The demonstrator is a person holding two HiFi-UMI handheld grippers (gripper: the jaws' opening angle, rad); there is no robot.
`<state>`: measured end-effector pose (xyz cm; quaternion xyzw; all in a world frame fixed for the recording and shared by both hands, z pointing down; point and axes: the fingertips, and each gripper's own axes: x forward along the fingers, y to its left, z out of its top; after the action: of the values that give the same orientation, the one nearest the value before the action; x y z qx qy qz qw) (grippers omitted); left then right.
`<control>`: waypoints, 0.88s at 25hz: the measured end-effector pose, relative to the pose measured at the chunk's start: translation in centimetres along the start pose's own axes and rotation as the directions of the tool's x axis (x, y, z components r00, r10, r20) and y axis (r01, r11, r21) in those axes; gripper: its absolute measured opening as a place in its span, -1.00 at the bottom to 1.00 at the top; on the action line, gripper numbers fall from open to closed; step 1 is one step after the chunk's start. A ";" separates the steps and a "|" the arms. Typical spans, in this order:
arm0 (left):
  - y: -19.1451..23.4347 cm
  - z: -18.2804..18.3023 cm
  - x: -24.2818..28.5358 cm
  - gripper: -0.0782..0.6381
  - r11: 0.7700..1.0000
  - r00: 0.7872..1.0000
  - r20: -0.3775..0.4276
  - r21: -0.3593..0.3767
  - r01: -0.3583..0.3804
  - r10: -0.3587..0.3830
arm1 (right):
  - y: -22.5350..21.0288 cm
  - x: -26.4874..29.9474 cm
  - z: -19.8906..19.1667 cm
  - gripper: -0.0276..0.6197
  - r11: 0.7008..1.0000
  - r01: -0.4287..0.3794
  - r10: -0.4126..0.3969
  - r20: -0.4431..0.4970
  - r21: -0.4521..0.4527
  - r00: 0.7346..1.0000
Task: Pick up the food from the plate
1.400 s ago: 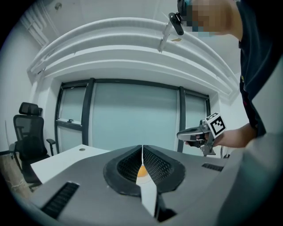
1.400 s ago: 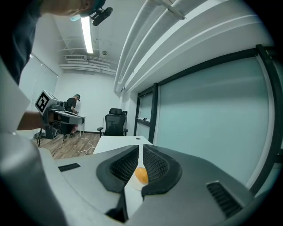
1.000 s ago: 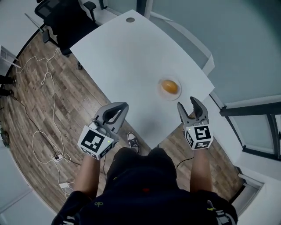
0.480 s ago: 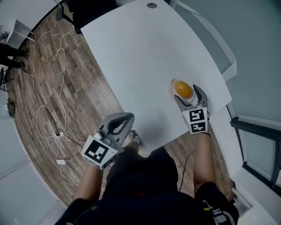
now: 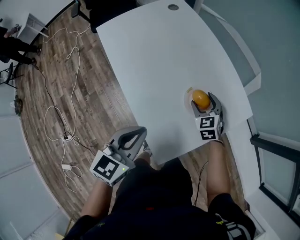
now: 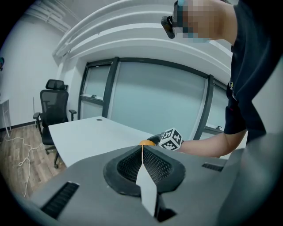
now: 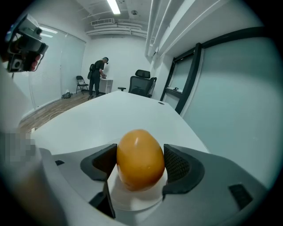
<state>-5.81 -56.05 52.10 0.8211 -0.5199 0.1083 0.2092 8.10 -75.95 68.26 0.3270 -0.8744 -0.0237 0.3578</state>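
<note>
An orange, egg-shaped piece of food (image 5: 200,98) (image 7: 139,159) sits on a small white plate (image 5: 188,95) (image 7: 132,201) near the right edge of the white table (image 5: 154,61). My right gripper (image 5: 205,101) (image 7: 140,162) straddles it. Its jaws are closing, with one dark pad (image 7: 177,165) on each side of the food, close to its skin but not visibly pressing. My left gripper (image 5: 136,133) (image 6: 142,152) hangs shut and empty off the table's near edge, above the floor. From the left gripper view only an orange sliver of the food (image 6: 146,142) shows.
The table's near edge runs just in front of the person's legs. A black office chair (image 5: 101,9) stands at the far end. Cables (image 5: 56,117) lie on the wooden floor at the left. A glass wall lines the right side. A person (image 7: 97,75) stands far back.
The right gripper has moved forward onto the plate and its jaws now flank the food. The left gripper has stayed low, off the table edge, still shut.
</note>
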 end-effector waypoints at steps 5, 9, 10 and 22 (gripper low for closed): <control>-1.0 3.6 -1.0 -0.71 0.999 0.998 0.064 0.049 0.004 -0.007 | -1.4 -5.0 4.1 0.15 0.997 0.043 -0.050 0.104 0.068 0.993; -2.2 6.6 -2.3 -0.71 0.996 0.992 0.128 0.092 0.011 -0.022 | -1.9 -10.7 8.1 0.15 0.986 0.061 -0.093 0.208 0.156 0.974; -2.6 7.4 -2.5 -0.71 0.994 0.989 0.143 0.105 0.016 -0.031 | -1.9 -12.1 9.2 0.15 0.983 0.062 -0.104 0.238 0.175 0.966; -5.8 16.6 -5.8 -0.71 0.967 0.934 0.341 0.255 0.022 -0.111 | -2.7 -27.9 20.5 0.15 0.967 0.115 -0.219 0.505 0.228 0.835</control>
<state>-3.79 -56.73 33.74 0.8639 -0.5032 0.0163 0.0125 11.30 -65.58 35.28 0.4156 -0.9049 -0.0607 0.0690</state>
